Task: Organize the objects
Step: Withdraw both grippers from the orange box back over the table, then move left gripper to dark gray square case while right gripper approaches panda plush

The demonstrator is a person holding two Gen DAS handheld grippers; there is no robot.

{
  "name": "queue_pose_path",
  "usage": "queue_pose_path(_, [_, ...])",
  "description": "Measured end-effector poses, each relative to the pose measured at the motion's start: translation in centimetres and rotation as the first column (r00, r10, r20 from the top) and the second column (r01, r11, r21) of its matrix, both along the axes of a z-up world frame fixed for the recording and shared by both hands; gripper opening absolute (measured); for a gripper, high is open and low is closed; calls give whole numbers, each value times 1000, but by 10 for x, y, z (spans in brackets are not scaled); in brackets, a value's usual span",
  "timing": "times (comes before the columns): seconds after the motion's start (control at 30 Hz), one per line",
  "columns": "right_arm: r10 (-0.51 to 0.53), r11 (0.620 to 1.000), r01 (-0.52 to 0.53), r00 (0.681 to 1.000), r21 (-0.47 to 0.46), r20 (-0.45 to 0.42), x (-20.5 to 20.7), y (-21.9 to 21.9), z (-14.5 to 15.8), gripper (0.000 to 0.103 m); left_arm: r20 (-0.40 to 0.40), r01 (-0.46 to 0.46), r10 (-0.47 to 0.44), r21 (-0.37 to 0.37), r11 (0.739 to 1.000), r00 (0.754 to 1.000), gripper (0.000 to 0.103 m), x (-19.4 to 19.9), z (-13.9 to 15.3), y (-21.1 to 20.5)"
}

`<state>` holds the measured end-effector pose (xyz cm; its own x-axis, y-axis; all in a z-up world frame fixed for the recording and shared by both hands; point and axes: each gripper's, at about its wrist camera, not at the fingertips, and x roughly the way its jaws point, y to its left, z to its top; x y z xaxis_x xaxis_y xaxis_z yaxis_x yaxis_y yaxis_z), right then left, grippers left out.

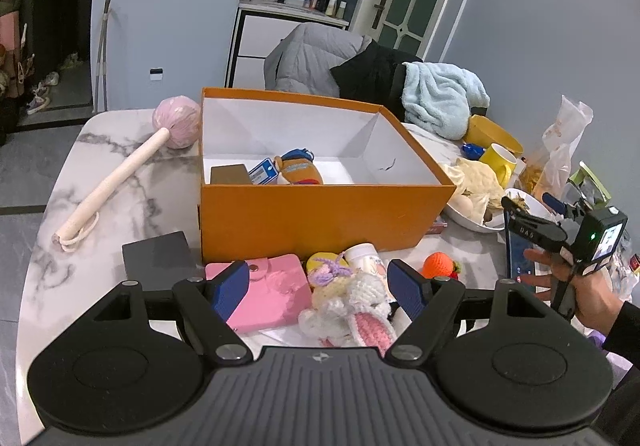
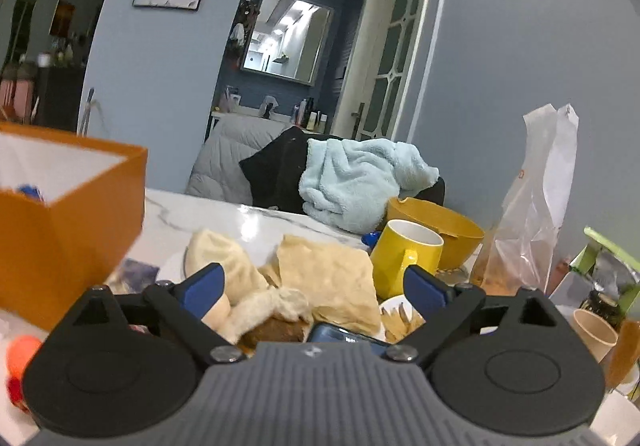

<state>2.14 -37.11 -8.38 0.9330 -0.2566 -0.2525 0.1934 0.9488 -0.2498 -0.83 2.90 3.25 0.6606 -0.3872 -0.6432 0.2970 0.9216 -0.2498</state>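
Observation:
An open orange box (image 1: pixel 320 218) stands mid-table and holds a brown plush toy (image 1: pixel 298 168), a blue card and a dark block. My left gripper (image 1: pixel 318 288) is open just above a crocheted white and pink bunny (image 1: pixel 352 312), with a pink wallet (image 1: pixel 268 296), a white bottle (image 1: pixel 364 256) and an orange crochet ball (image 1: pixel 438 264) close by. My right gripper (image 2: pixel 316 292) is open and empty, low over a plate of flatbread (image 2: pixel 324 274) and a phone (image 2: pixel 344 334). It also shows in the left wrist view (image 1: pixel 532 218) at the right.
A pink massage mallet (image 1: pixel 132 166) lies left of the box. A dark square block (image 1: pixel 158 260) sits at the box's front left. A yellow mug (image 2: pixel 408 254), yellow bowl (image 2: pixel 436 230), plastic bag (image 2: pixel 532 214) and paper cup (image 2: pixel 592 334) crowd the right side. Clothes (image 2: pixel 352 182) hang on a chair behind.

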Motion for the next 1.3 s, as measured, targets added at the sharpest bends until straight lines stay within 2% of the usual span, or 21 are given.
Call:
queue_pose_path(0.13, [-15, 1000, 15, 1000, -8, -18, 2, -4, -5, 97, -17, -4, 4, -10, 1000, 1000, 90, 4, -3, 3])
queue_pose_path(0.2, [-26, 1000, 26, 1000, 10, 6, 1, -6, 2, 97, -23, -8, 7, -14, 1000, 1000, 90, 6, -4, 4])
queue_pose_path(0.37, [-32, 996, 26, 998, 90, 59, -6, 16, 55, 97, -41, -16, 16, -5, 1000, 999, 90, 12, -10, 3])
queue_pose_path(0.43, [9, 993, -13, 999, 115, 33, -12, 42, 76, 98, -56, -25, 25, 10, 1000, 998, 90, 14, -16, 2])
queue_pose_path(0.5, [77, 985, -71, 997, 157, -30, -21, 72, 88, 99, -63, -31, 33, 25, 999, 997, 90, 16, -20, 4])
queue_pose_path(0.57, [175, 969, -149, 977, 195, -125, -29, 103, 92, 99, -60, -47, 50, 37, 998, 997, 90, 17, -20, 8])
queue_pose_path(0.63, [286, 949, -244, 933, 202, -218, -38, 134, 89, 99, -55, -67, 69, 38, 997, 996, 90, 18, -19, 15])
queue_pose_path(0.7, [355, 931, -304, 885, 205, -301, -44, 159, 83, 99, -51, -87, 90, 47, 995, 995, 90, 18, -18, 24])
queue_pose_path(0.83, [449, 888, -322, 763, 329, -465, -35, 189, 71, 99, -46, -146, 151, 94, 985, 987, 90, 22, -24, 45])
queue_pose_path(0.9, [476, 872, -316, 726, 374, -496, -28, 198, 65, 99, -47, -171, 177, 115, 979, 983, 90, 24, -27, 56])
queue_pose_path(1.03, [482, 871, -319, 702, 374, -524, -32, 208, 56, 99, -3, -207, 211, 185, 961, 977, 90, 31, -39, 71])
queue_pose_path(1.13, [412, 907, -259, 713, 333, -567, -31, 203, 49, 99, 21, -211, 212, 236, 948, 977, 90, 37, -50, 72])
queue_pose_path(1.2, [359, 923, -189, 733, 334, -577, -30, 194, 47, 99, -1, -222, 228, 227, 948, 974, 90, 44, -55, 71])
queue_pose_path(1.3, [315, 920, -81, 737, 384, -598, -28, 177, 42, 98, -36, -258, 268, 181, 949, 963, 90, 52, -60, 69])
